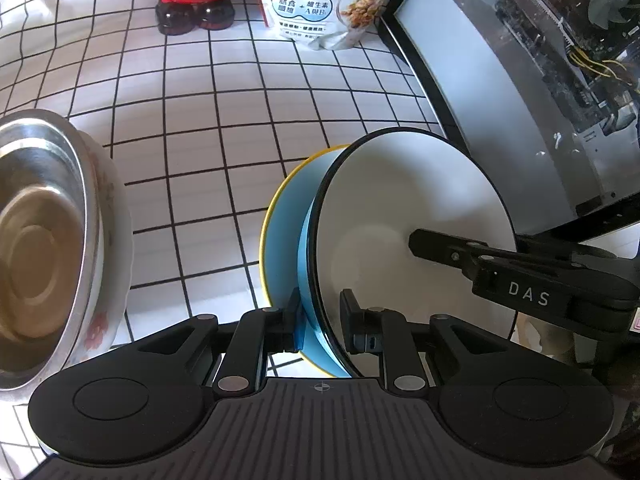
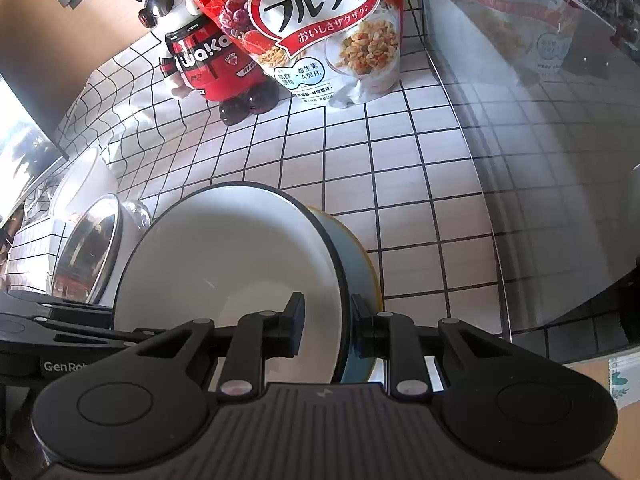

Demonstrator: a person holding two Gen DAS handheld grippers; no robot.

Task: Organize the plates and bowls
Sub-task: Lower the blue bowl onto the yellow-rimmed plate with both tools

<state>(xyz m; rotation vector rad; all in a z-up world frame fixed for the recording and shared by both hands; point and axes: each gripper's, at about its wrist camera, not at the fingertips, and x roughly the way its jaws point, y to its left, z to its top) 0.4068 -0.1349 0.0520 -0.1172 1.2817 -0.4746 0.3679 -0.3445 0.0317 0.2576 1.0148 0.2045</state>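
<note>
White bowl (image 1: 404, 216) nested in blue bowl (image 1: 286, 236), both tipped on edge, rims clamped between nearly closed left claw (image 1: 320, 320) and right claw (image 2: 326, 320), steel bowl (image 1: 40, 240) off left claw's left, nearer it.
</note>
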